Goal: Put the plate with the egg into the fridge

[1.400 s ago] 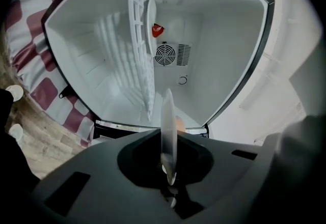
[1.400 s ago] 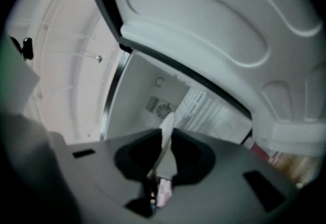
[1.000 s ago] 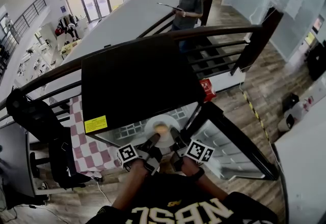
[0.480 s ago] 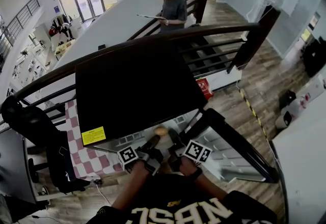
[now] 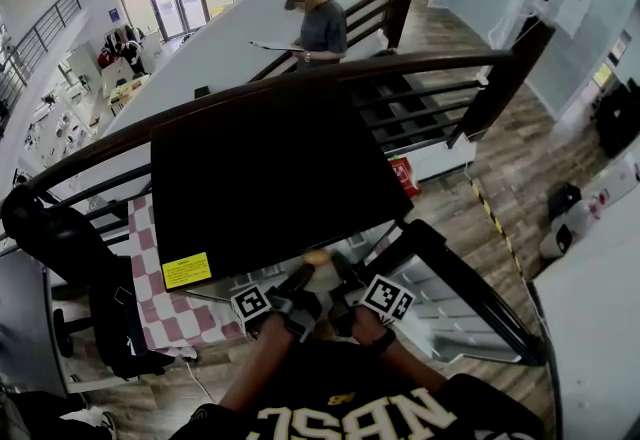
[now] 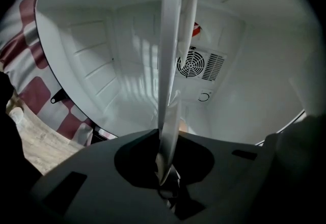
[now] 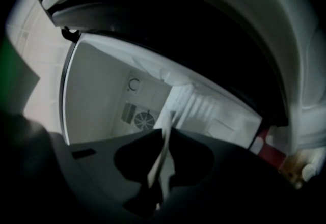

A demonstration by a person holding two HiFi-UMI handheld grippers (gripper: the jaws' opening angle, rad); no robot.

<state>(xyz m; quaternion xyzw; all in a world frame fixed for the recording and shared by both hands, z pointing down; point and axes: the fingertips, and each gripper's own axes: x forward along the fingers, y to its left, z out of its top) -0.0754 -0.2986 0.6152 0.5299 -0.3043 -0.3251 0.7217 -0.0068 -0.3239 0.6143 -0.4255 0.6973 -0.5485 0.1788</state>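
Plate [image 6: 170, 39] deeper in yellow-labelled fridge [image 5: 270, 168]; left hand-held gripper [image 6: 166, 169], right hand-held gripper [image 7: 156, 174] pinch rim

plate [image 6: 170, 65] is reading as smooth, glossy white ceramic. fridge liner [image 6: 97, 65] is looking like moulded white plastic, satin finish, ribbed walls. fridge top [image 5: 270, 168] is showing matt black. checked cloth [image 5: 165, 313] is looking woven, matt. floor [image 5: 530, 158] is showing wood planks with a slight sheen.
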